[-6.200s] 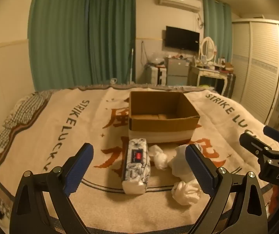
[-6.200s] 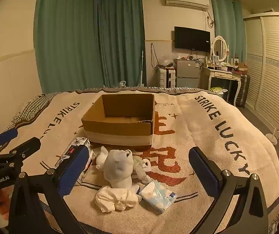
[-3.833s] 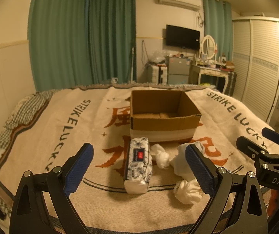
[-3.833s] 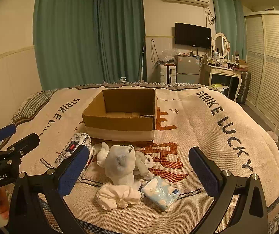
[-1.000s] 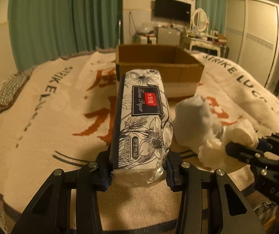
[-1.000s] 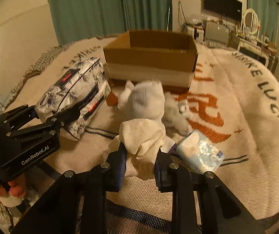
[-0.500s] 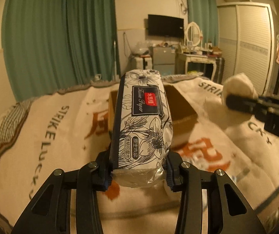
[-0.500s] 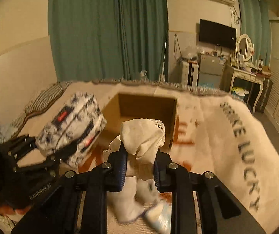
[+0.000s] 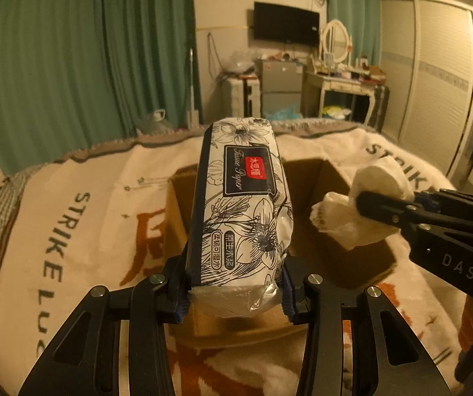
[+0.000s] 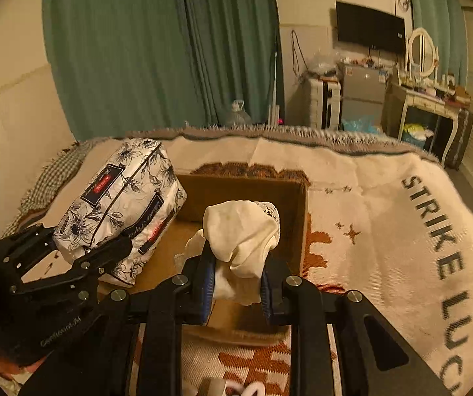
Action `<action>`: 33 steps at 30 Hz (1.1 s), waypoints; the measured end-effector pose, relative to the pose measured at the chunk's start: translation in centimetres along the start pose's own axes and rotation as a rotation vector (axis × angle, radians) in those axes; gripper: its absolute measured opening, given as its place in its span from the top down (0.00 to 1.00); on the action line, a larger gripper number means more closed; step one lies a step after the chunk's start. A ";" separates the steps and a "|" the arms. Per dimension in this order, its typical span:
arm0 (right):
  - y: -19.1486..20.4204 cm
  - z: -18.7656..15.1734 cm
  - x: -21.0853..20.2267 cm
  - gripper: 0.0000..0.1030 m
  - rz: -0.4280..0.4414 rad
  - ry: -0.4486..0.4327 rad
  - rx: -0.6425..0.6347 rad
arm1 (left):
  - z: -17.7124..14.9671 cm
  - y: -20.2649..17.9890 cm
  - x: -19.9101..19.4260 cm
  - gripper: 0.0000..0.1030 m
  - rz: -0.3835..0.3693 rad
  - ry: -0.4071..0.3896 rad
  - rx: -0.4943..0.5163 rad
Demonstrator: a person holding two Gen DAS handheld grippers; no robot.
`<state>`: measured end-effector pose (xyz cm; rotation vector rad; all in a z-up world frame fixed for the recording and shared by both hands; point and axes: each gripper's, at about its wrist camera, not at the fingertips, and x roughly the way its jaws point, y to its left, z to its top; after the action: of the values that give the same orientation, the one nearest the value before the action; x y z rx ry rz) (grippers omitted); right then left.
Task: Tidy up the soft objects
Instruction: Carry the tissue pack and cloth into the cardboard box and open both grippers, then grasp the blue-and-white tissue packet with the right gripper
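Carry-to-box step in hand. Left gripper [image 9: 234,292] clamped on tissue pack [image 9: 241,204], jaws easing open, pack still pressed between pads and jutting forward past the fingertips. Right gripper [image 10: 236,285] shut tight on white cloth [image 10: 241,234]. Cardboard box [image 10: 297,204] directly below and ahead of both fingertips. Next, by judgement: lower into box, then release both.

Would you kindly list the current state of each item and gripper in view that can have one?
Tissue pack: held off the blanket, over the box.
White cloth: crumpled, held over the box.
Cardboard box: open-topped, nothing visible inside.
Left gripper: jaws opening, pads on the tissue pack.
Right gripper: shut on the white cloth.
Curtains: drawn.
Television: off.
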<state>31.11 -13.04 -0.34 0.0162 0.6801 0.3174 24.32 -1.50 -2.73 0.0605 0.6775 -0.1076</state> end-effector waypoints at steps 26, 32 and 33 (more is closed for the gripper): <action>2.0 -0.1 -17.2 0.05 -0.084 -0.181 -0.097 | 0.5 -0.9 -17.4 0.12 0.107 -0.250 0.078; 3.2 -4.1 -21.6 0.01 -0.115 -0.169 -0.149 | -2.7 -1.6 -21.3 0.12 0.082 -0.271 0.041; 3.1 -4.9 -21.8 0.01 -0.109 -0.163 -0.145 | -3.3 -2.0 -21.5 0.12 0.073 -0.263 0.039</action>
<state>11.22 -16.91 9.60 -0.1318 0.4933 0.2574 5.43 -1.44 8.19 0.1064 0.4102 -0.0574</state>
